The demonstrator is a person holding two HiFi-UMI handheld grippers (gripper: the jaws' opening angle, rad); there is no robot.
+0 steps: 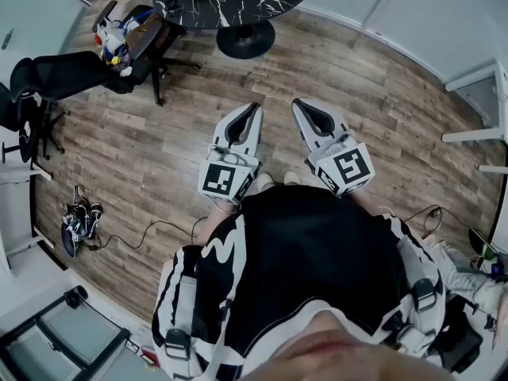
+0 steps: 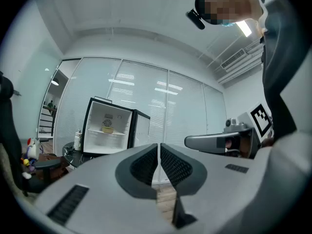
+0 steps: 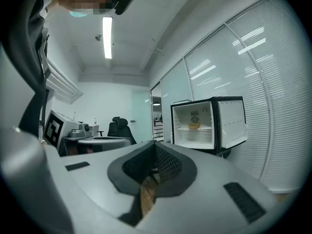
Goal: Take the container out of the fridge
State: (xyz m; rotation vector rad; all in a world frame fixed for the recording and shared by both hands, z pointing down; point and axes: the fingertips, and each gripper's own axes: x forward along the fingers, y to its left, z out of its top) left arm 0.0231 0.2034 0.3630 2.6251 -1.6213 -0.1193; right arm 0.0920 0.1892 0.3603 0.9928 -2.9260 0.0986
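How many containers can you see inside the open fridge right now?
1: a small yellowish container on the fridge's upper shelf, near the middle. Others may be hidden lower down; the fridge is far off.

the container (image 2: 107, 129) in the fridge (image 2: 119, 136) is too small to identify.

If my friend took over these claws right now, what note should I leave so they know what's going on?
Left claw: shut, empty, held level.
Right claw: shut, empty, held level.
Fridge: across the room, door open.
Container: yellowish, on the upper shelf inside the fridge, untouched.
Done: nothing yet, apart from the door being open.
Left: walk up to the fridge, open a claw, probably grip the container by its rim, and lift it out.
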